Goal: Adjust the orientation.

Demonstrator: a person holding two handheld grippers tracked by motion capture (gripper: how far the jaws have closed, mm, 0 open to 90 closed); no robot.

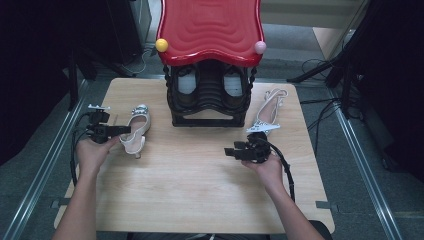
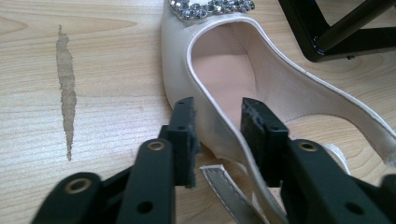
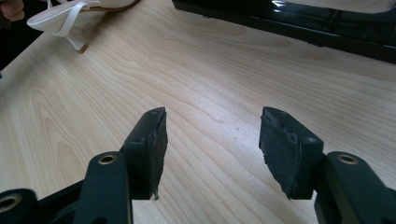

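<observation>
As the shoe point(image 2: 233, 88) is to be lifted, its side wall is straddled by the left gripper point(image 2: 217, 126) — pads not yet pressing; the right gripper point(image 3: 212, 149) is held agape — nothing between.

No legible text or labels

Left tongs point(image 2: 217, 122) view: shoe point(image 2: 243, 79) heel and strap end cut off by bottom and right edges; gem buckle point(image 2: 210, 6) cropped at top; rack point(image 2: 336, 32) shows as corner. Whether pads press shoe wall between them: cannot tell. High view: shoes inside rack point(image 1: 210, 95) half hidden under red top point(image 1: 210, 27); second shoe point(image 1: 267, 112) toe behind right tongs point(image 1: 235, 151).
</observation>
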